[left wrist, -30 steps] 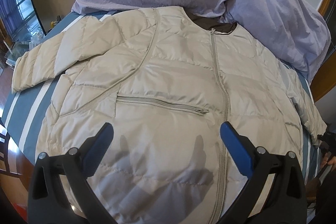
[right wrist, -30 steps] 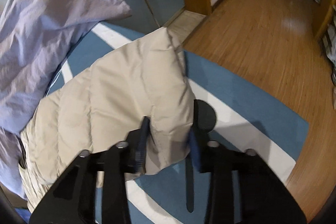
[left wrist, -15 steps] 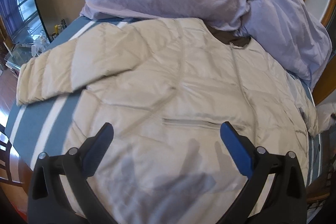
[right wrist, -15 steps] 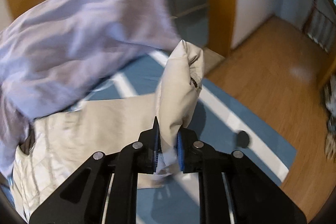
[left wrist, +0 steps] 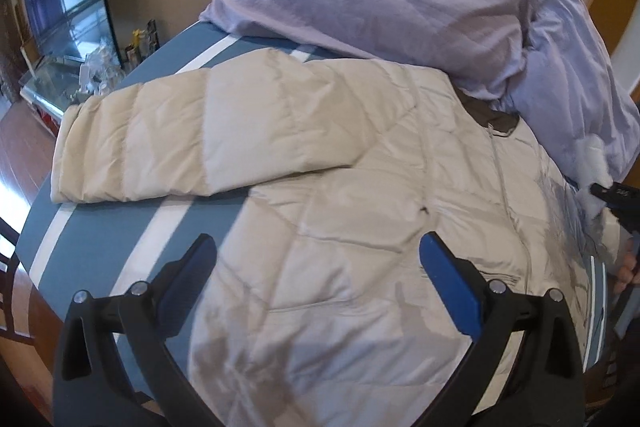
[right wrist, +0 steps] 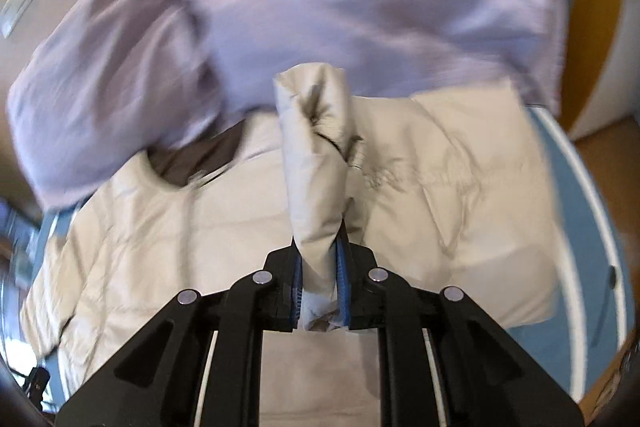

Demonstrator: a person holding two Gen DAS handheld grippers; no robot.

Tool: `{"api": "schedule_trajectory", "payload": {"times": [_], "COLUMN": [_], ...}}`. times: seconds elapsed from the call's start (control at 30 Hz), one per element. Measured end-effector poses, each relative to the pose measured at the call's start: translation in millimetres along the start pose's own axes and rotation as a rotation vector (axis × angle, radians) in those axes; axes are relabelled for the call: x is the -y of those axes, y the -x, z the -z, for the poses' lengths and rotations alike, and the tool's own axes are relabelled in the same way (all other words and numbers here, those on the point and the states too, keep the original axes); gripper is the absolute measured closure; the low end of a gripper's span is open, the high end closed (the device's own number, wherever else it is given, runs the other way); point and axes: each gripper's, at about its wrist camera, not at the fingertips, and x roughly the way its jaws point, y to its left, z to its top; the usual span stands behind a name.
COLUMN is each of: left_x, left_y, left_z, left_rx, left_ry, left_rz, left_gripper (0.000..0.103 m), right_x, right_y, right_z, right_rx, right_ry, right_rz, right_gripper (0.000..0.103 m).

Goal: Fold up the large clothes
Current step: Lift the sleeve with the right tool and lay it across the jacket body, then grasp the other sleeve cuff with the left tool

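Right tongs (right wrist: 320,291) clamp the jacket's (left wrist: 360,227) puffy, slippery cuff (right wrist: 316,163); left tongs (left wrist: 320,267) gape above it.

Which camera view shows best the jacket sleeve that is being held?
The right wrist view: the sleeve end fills the centre, pinched in the right hand-held gripper. In the left wrist view it is only a pale blurred patch at the right edge.

Both grippers are matte black plastic frames with cut-out triangular windows and shiny round silver rivets at the pivots. The left gripper (left wrist: 318,263) has chunky blue pads (left wrist: 450,283); the right gripper (right wrist: 320,287) has ribbed blue ones (right wrist: 343,291).
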Motion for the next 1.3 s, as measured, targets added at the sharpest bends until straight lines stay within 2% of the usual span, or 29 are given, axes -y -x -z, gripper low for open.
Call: {"api": "schedule_trajectory", "payload": {"times": [0.2,0.33,0.47,0.57,0.63,0.73,0.8,0.83,0.97,1.0,1.03,1.1,1.2,1.3], "left_x": [-28.6,-44.9,-59.0,-70.3,-80.3,-94.8,-105.6,-109.9,-128.8,-136.3,-141.3,-152.5,-172.5,-197.0], "left_y": [1.5,3.9,2.6,0.1,-3.2,-8.4,-11.4,-12.3,-16.7,-18.1,-18.5,-19.5,-21.0,-23.5], "left_z": [-3.8,-5.4,-8.0,-11.7,-16.6,-24.2,-29.9,-31.8,-39.3,-41.8,-42.9,-44.9,-47.8,-50.0], "left_rx": [0.005,0.011,0.013,0.018,0.022,0.025,0.029,0.031,0.035,0.035,0.035,0.034,0.027,0.013], "left_ry": [0.032,0.046,0.061,0.069,0.078,0.092,0.102,0.106,0.129,0.142,0.150,0.169,0.204,0.255], "left_rz": [-0.043,-0.068,-0.091,-0.115,-0.144,-0.171,-0.189,-0.197,-0.224,-0.231,-0.236,-0.246,-0.268,-0.277], "left_gripper": [0.002,0.002,0.002,0.002,0.002,0.002,0.002,0.002,0.002,0.002,0.002,0.002,0.002,0.002], "right_x": [-88.7,-123.7,-129.0,-126.8,-122.6,-115.3,-105.5,-99.8,-92.0,-93.3,-98.7,-107.2,-115.1,-112.2], "right_y": [-24.8,-40.7,-62.5,-59.0,-48.1,-27.2,-23.3,-27.9,-56.5,-62.5,-70.4,-81.4,-91.6,-90.2], "right_z": [24.8,42.8,57.9,61.3,55.1,39.9,30.9,28.2,32.1,35.6,40.7,49.6,58.5,54.1], "right_rx": [-0.070,-0.113,-0.174,-0.177,-0.162,-0.082,-0.037,-0.038,-0.120,-0.142,-0.166,-0.187,-0.189,-0.212], "right_ry": [0.101,0.142,0.175,0.189,0.184,0.146,0.101,0.082,0.047,0.048,0.060,0.100,0.164,0.133], "right_rz": [-0.104,-0.111,-0.089,-0.117,-0.165,-0.207,-0.171,-0.124,-0.044,-0.038,-0.027,0.004,0.060,0.048], "right_gripper": [0.088,0.088,0.087,0.075,0.052,0.050,0.049,0.048,0.048,0.046,0.037,0.029,0.024,0.024]}}
